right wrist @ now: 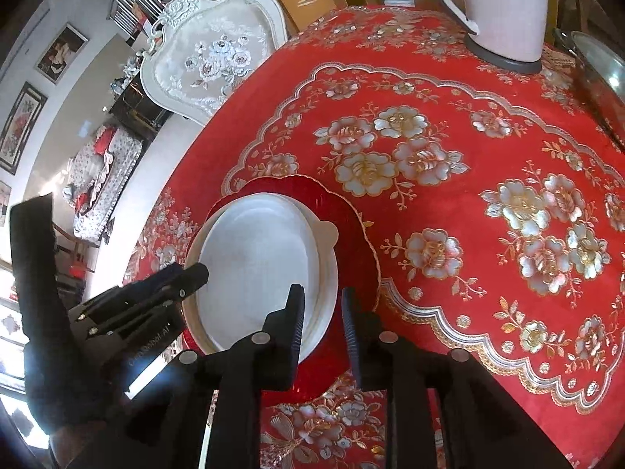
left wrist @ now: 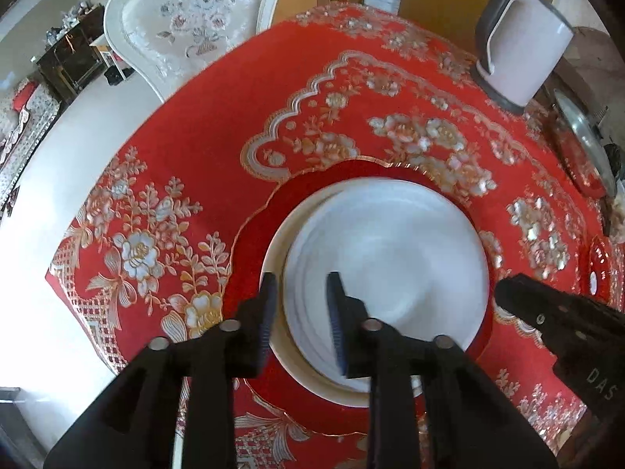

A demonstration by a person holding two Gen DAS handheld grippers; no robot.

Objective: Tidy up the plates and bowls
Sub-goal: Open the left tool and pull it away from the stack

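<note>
A stack of dishes sits on the red floral tablecloth: a white plate (left wrist: 386, 265) (right wrist: 258, 258) on top, a cream plate (left wrist: 270, 250) (right wrist: 191, 312) under it, and a red scalloped plate (left wrist: 351, 172) (right wrist: 351, 215) at the bottom. My left gripper (left wrist: 302, 305) (right wrist: 195, 273) hovers over the stack's left rim, its fingers a narrow gap apart with nothing gripped. Over the stack's right rim my right gripper (right wrist: 323, 308) (left wrist: 508, 297) is likewise open and empty.
A white jug with a grey handle (left wrist: 519, 51) (right wrist: 504, 8) stands at the table's far right. A metal lid (left wrist: 586, 144) and a small red dish (left wrist: 597, 269) lie at the right edge. A white floral chair (left wrist: 187, 19) stands beyond the table's far left edge.
</note>
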